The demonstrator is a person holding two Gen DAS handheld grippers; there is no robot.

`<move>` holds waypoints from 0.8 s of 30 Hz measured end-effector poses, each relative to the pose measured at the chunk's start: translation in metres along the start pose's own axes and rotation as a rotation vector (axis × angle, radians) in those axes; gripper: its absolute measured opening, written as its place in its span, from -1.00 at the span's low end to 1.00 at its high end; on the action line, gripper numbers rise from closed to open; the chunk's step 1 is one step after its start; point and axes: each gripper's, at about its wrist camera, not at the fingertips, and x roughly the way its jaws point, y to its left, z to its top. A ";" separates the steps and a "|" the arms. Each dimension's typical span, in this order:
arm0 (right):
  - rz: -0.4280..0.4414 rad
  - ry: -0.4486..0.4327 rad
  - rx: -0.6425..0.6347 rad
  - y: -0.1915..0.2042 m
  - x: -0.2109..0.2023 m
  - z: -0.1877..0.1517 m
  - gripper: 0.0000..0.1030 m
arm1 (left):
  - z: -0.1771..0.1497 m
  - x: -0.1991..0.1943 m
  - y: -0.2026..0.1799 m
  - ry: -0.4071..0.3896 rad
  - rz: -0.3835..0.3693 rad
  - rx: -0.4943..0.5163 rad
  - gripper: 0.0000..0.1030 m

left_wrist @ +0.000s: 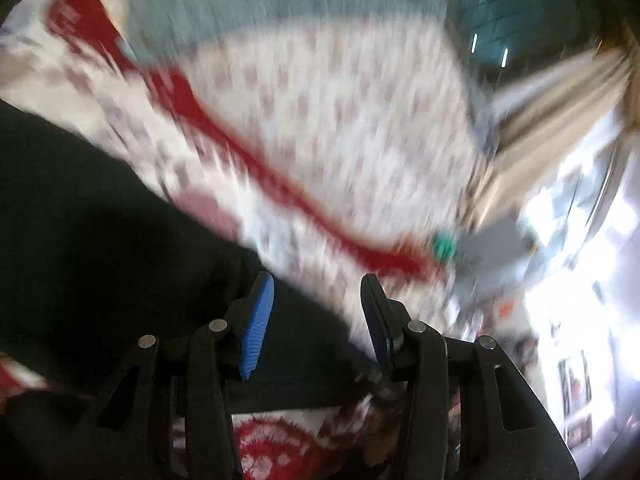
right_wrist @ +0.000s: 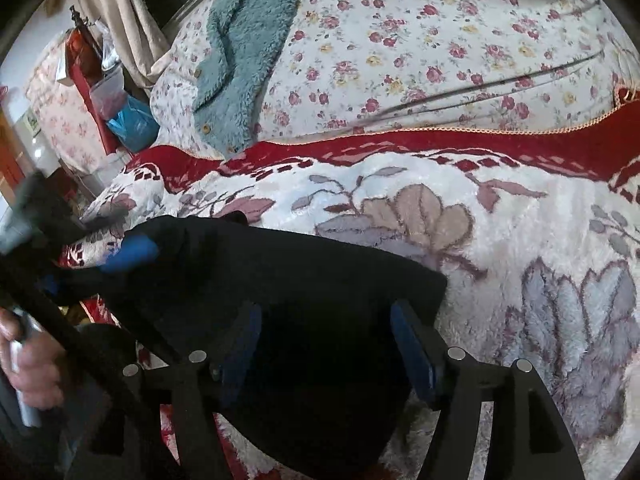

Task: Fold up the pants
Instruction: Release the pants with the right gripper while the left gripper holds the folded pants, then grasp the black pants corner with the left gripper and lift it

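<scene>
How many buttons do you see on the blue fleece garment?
3, along the edge of the fleece garment: one upper, one lower, one near the bottom hem. More may be hidden.

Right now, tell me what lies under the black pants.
The black pants lie on a plush white blanket with a leaf pattern and a red border, which shows all around them. Whatever is directly beneath the fabric is covered and cannot be seen.
</scene>
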 end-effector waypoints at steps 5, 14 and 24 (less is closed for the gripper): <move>-0.024 -0.011 -0.028 0.004 0.000 -0.005 0.33 | 0.009 -0.109 0.073 -0.269 0.066 -0.228 0.23; -0.062 -0.009 -0.080 0.013 0.003 -0.008 0.43 | -0.007 -0.155 0.181 -0.386 0.099 -0.623 0.23; -0.069 -0.011 -0.086 0.015 0.004 -0.008 0.43 | 0.011 -0.120 0.191 -0.320 0.153 -0.577 0.23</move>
